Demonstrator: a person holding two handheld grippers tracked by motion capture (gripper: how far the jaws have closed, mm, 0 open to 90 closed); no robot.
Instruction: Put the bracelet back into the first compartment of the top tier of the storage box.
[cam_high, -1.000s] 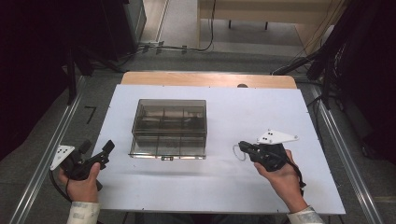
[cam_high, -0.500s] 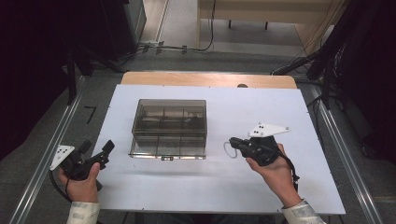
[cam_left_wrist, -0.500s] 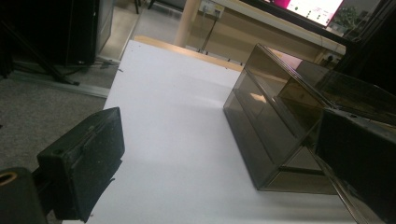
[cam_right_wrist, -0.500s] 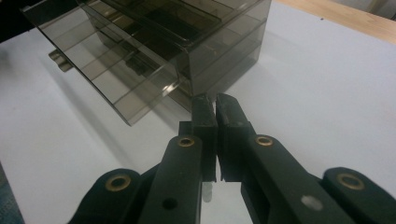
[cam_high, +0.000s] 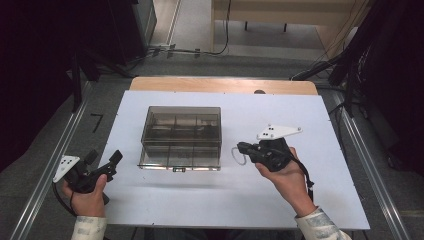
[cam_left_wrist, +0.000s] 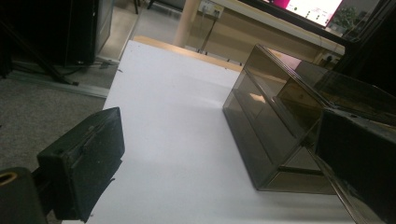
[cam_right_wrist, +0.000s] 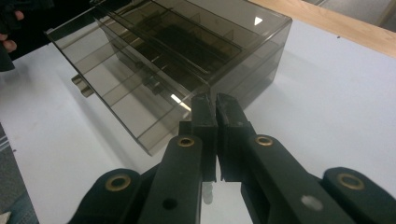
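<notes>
Risk of shoving: right gripper (cam_high: 245, 148) with jaws clenched on nothing sits just beside the smoky plastic box (cam_high: 181, 137) mid-tabletop and could push it toward the left edge, where the left gripper (cam_high: 111, 162) waits spread wide.

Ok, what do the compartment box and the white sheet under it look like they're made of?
The compartment box looks like smoke-tinted transparent plastic: its dividers show through the walls and lid, and glossy highlights sit on top. The white sheet seems a matte board or laminate, flat with little glare; which one I can't tell. A bare wooden strip shows past its far edge.
</notes>
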